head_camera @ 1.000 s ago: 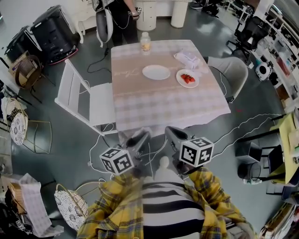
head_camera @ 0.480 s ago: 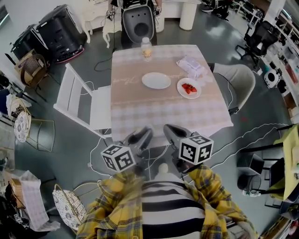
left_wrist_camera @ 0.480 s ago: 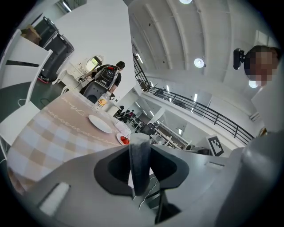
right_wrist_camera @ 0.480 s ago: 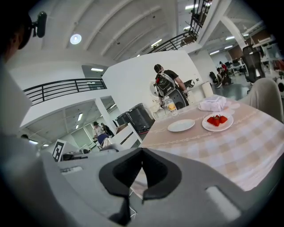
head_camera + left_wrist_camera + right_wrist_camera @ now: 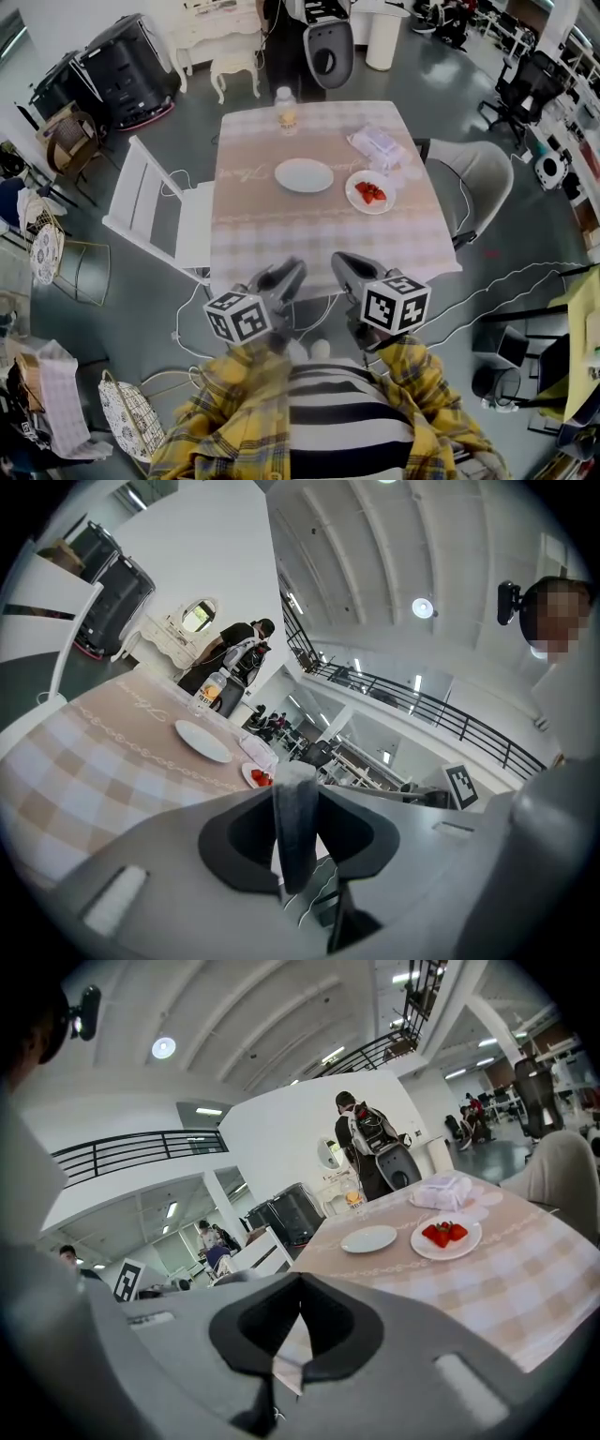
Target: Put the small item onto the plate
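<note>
I can read no text anywhere. Ahead of both tools, the table runner (image 5: 281,202) carries a cursive word too small to make out. Farther ahead, the bottle (image 5: 286,110) has an orange label that is only a blur. The cube (image 5: 236,319) on my left gripper (image 5: 286,272) and the cube (image 5: 394,305) on my right gripper (image 5: 345,265) bear only black-and-white square patterns.

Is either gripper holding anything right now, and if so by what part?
Nothing is held. The left gripper and the right gripper both have nothing between their jaws and hang short of the table; the strawberries lie on their own plate.
</note>
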Motion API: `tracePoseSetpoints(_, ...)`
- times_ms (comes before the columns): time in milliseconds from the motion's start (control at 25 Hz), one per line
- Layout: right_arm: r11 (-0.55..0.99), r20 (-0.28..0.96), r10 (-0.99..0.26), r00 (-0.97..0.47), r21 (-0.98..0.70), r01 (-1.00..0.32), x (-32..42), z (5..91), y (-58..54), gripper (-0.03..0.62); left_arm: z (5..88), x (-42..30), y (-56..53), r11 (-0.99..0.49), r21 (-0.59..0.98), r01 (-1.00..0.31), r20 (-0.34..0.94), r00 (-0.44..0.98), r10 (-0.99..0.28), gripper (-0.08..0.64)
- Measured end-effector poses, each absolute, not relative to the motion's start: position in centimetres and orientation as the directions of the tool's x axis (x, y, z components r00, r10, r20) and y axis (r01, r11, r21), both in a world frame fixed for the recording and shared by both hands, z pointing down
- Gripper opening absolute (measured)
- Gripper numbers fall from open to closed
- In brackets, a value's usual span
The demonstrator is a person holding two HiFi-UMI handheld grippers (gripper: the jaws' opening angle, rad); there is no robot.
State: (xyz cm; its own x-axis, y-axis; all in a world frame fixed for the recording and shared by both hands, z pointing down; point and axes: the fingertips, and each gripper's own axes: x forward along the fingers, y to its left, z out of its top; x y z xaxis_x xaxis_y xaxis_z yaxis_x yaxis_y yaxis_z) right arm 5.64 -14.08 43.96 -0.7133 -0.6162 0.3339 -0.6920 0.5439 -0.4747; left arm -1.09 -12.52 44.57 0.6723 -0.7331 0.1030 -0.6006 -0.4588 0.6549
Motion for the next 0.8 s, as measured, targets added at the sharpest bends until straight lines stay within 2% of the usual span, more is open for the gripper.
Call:
tracePoseSetpoints(200,0.533,0.329,-0.62,-0.712,-0.489,-0.691,6.5,44.3,-14.1,0.002,45.1,-0.9,-12.7,-0.445,0.649,-0.617,0.136,0.669,-0.73,0.092)
tracePoseSetpoints(560,0.534,0.349,-0.622,-0.701,-0.465,-0.706,6.3,44.5,-16.7,0.002,43.9,-0.5,-16.1,-0.475,0.622,-0.623,0.124,0.677,-0.725,0.092)
tracePoseSetpoints(800,0.547,0.357,-0.623,-0.696,-0.437,-0.714,3.1,44.1,-20.2,0.002,43.8,-2.8,-19.6,-0.489,0.6,-0.633,0.12,0.676,-0.727,0.092)
